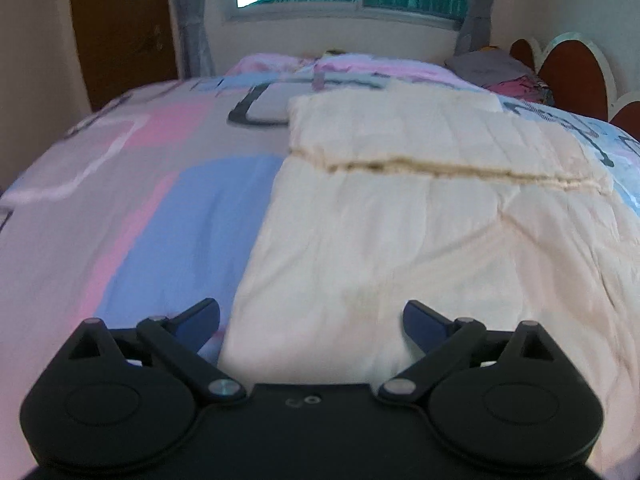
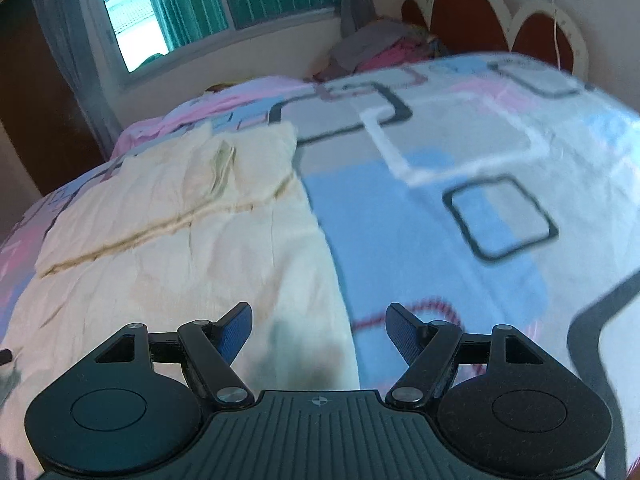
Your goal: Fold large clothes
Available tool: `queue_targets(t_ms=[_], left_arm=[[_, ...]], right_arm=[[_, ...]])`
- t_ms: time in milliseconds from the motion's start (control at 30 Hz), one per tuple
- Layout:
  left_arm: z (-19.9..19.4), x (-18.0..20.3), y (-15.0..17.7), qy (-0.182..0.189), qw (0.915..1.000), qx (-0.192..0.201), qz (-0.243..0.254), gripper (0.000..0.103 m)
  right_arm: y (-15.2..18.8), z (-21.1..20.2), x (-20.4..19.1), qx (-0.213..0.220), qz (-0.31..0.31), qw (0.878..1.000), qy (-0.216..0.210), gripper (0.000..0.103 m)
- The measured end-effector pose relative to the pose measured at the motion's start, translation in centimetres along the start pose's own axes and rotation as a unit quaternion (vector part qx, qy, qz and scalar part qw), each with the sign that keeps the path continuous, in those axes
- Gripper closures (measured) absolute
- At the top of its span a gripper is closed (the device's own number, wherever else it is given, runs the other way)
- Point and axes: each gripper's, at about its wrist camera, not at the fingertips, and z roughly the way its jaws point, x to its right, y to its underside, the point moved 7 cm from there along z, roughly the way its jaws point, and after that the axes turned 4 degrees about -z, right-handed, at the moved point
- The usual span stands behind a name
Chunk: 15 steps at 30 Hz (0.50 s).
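My left gripper point(image 1: 311, 322) hangs at the bottom of its frame with its jaws wide apart and nothing between them, over the near left edge of the cream garment point(image 1: 420, 216). My right gripper point(image 2: 319, 330) is also apart and empty, straddling the garment's right edge at lower centre. The cream garment lies folded flat on the bed's patterned cover point(image 2: 460, 184), filling centre and right in the left view, left in the right.

left tool point(image 1: 311, 322): jaws wide apart (nothing between) | right tool point(image 2: 319, 330): jaws apart, empty
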Motion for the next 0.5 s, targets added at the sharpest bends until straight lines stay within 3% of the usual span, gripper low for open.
queue_targets(t_ms=[67, 167, 233, 300, 500], left_arm=[[-0.8, -0.5, 1.2, 0.007, 0.9999, -0.005, -0.013, 0.007], [-1.6, -1.6, 2.7, 0.042, 0.9971, -0.021, -0.061, 0.014], [-1.9, -2.4, 3.7, 0.066, 0.9925, -0.036, -0.096, 0.018], [-2.3, -3.2, 4.3, 0.083, 0.9886, -0.039, -0.119, 0.020], [-3.2, -3.9, 5.3, 0.134, 0.9782, -0.047, -0.152, 0.023]], right_arm=[[1.0, -0.2, 0.7, -0.007, 0.012, 1.000, -0.008, 0.030], [3.1, 0.1, 1.9, -0.030, 0.044, 0.998, -0.028, 0.008], [4.8, 0.4, 2.7, -0.051, 0.077, 0.994, -0.059, 0.008], [5.6, -0.1, 2.9, -0.044, 0.090, 0.992, -0.080, 0.008], [6.2, -1.3, 2.3, -0.049, 0.118, 0.979, -0.157, 0.009]])
